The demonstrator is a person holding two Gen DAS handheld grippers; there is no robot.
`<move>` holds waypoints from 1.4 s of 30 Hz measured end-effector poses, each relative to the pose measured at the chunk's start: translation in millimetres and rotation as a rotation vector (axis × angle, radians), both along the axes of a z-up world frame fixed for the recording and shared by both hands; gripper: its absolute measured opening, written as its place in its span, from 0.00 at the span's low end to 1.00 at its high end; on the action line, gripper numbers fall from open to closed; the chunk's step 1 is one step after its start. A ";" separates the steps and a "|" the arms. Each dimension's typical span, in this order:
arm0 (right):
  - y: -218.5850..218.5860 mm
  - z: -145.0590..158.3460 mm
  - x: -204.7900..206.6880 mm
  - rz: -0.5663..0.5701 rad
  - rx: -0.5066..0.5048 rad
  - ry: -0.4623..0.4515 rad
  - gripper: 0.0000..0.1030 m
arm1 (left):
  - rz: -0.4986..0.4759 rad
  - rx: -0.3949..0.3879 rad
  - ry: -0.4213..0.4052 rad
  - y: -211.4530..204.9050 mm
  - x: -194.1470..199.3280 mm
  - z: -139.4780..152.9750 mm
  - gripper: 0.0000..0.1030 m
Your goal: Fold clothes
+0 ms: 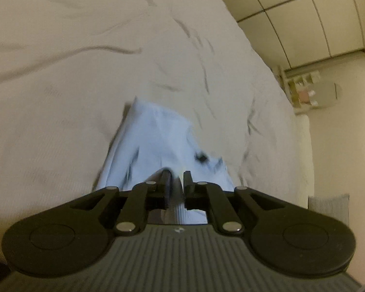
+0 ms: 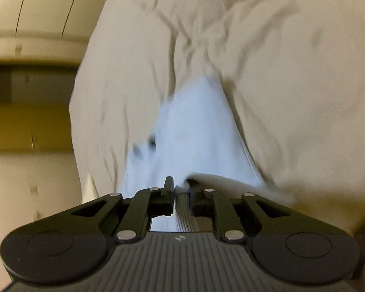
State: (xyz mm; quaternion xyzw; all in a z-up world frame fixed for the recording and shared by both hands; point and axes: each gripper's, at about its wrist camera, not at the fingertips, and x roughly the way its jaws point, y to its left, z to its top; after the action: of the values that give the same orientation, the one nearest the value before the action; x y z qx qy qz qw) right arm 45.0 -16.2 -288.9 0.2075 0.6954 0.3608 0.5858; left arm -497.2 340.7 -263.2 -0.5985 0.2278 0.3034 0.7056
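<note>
A light blue garment hangs from my left gripper, which is shut on its edge above a white bed sheet. The garment carries small dark marks near the grip. In the right wrist view the same light blue garment runs forward from my right gripper, which is shut on another part of its edge. Both views are blurred by motion. The cloth stretches away from each gripper toward the sheet.
The wrinkled white sheet covers a bed that fills most of both views. Past the bed's edge stand a tiled floor, a wall and a small shelf with items. A yellowish wall lies left of the bed.
</note>
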 end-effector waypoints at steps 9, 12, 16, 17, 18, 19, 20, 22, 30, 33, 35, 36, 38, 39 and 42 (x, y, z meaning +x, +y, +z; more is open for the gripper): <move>30.0 -48.9 21.8 -0.065 -0.072 -0.150 0.44 | -0.048 -0.008 0.074 59.4 27.6 -51.5 0.18; 22.0 -60.1 10.8 0.012 -0.094 -0.206 0.45 | -0.109 0.072 0.076 50.2 31.2 -52.6 0.18; 11.3 -70.3 1.6 0.096 -0.047 -0.312 0.45 | -0.204 0.225 0.049 30.7 39.0 -47.9 0.18; 8.7 -73.5 1.7 0.102 -0.029 -0.330 0.45 | -0.231 0.258 0.045 27.1 41.8 -47.7 0.18; 6.3 -76.3 2.1 0.111 -0.007 -0.348 0.45 | -0.257 0.291 0.040 23.5 44.6 -47.6 0.18; 4.1 -79.1 2.5 0.120 0.015 -0.366 0.45 | -0.285 0.326 0.037 19.7 47.4 -47.5 0.18; 3.3 -81.5 2.8 0.132 0.035 -0.391 0.45 | -0.319 0.366 0.039 15.5 49.9 -47.8 0.18; 1.9 -85.6 2.6 0.161 0.073 -0.444 0.45 | -0.378 0.444 0.049 5.9 52.2 -50.5 0.21; -21.5 -65.1 -30.9 0.158 0.209 -0.581 0.46 | -0.489 0.609 0.078 -25.3 39.3 -51.1 0.23; -24.2 -49.7 -43.1 0.139 0.211 -0.553 0.49 | -0.536 0.666 0.053 -32.0 34.5 -37.6 0.29; -16.7 -33.2 -50.8 0.192 0.203 -0.619 0.49 | -0.534 0.697 0.050 -32.3 34.1 -37.7 0.30; -12.2 -26.5 -54.4 0.213 0.195 -0.653 0.49 | -0.533 0.713 0.049 -32.5 33.9 -37.7 0.30; -2.6 -22.1 -55.5 0.230 0.195 -0.661 0.49 | -0.532 0.719 0.046 -29.5 36.5 -40.6 0.30; 5.2 -22.3 -54.3 0.252 0.189 -0.664 0.49 | -0.533 0.717 0.047 -27.2 38.7 -42.8 0.30; 24.6 -31.5 -46.3 0.304 0.138 -0.711 0.53 | -0.540 0.714 0.064 -16.8 45.3 -50.5 0.34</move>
State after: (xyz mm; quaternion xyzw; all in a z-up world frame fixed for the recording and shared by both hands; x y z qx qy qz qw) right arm -1.3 8.3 -320.4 0.0033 0.4460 0.5388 0.7147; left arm -451.9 323.9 -313.7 -0.2270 0.2784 0.1864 0.9145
